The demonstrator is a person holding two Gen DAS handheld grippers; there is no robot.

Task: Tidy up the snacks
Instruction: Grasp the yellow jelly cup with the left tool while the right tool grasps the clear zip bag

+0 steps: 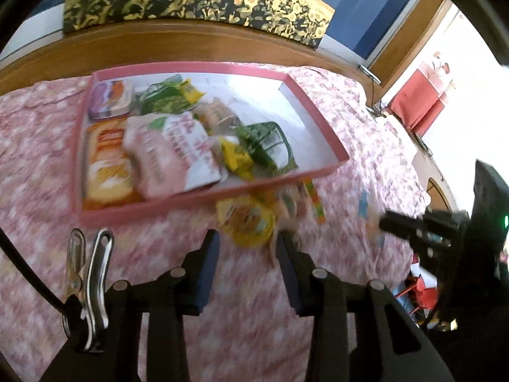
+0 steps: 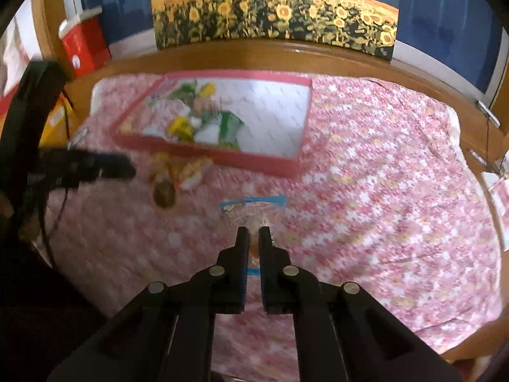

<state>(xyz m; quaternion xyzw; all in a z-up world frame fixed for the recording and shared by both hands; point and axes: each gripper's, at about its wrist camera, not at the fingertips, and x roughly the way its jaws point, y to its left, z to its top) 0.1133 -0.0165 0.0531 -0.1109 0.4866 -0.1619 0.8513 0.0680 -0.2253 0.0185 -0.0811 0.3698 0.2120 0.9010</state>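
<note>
A pink tray [image 1: 203,198] on the floral cloth holds several snack packs: an orange pack [image 1: 106,162], a pink-white bag [image 1: 171,149], green and yellow packs [image 1: 254,149]. Its right part is bare white. My left gripper [image 1: 248,242] is open, just short of a yellow snack pack [image 1: 246,219] lying outside the tray's front edge. In the right wrist view the tray [image 2: 254,162] is ahead to the left. My right gripper [image 2: 253,234] is shut on a clear packet with a blue top strip [image 2: 253,205].
The pink floral cloth [image 2: 381,191] covers the table, with a wooden edge [image 2: 286,52] and a sunflower painting [image 2: 273,9] behind. A metal clip [image 1: 89,273] hangs at the left gripper's side. A red box [image 2: 84,43] stands at the far left.
</note>
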